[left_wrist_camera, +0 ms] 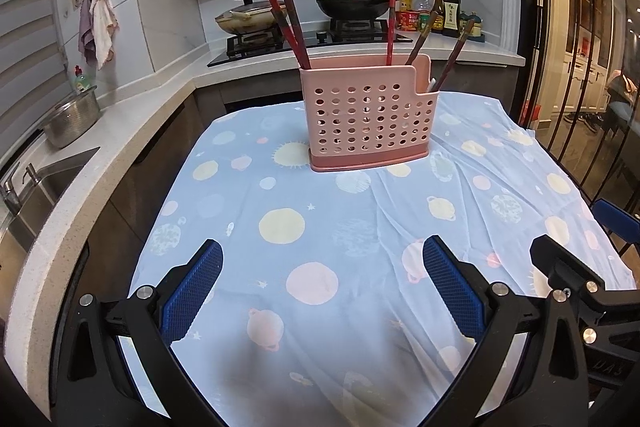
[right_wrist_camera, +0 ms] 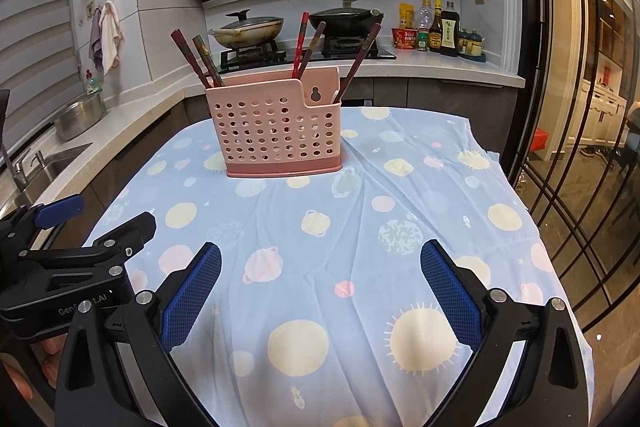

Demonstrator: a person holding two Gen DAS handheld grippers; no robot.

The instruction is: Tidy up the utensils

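A pink perforated utensil holder (left_wrist_camera: 370,117) stands upright at the far middle of the table; it also shows in the right wrist view (right_wrist_camera: 278,127). Several dark red chopsticks (left_wrist_camera: 292,27) stick out of it, two leaning left and the others (right_wrist_camera: 362,55) leaning right. A white utensil tip shows in its low right compartment. My left gripper (left_wrist_camera: 322,259) is open and empty above the near cloth. My right gripper (right_wrist_camera: 320,261) is open and empty, also well short of the holder. Each gripper shows at the edge of the other's view.
The table carries a blue planet-print cloth (left_wrist_camera: 360,219). A counter with a sink (left_wrist_camera: 44,183) and a steel pot (left_wrist_camera: 72,117) runs along the left. A stove with two pans (right_wrist_camera: 248,27) and bottles (right_wrist_camera: 438,27) is behind. Glass doors (right_wrist_camera: 580,107) stand to the right.
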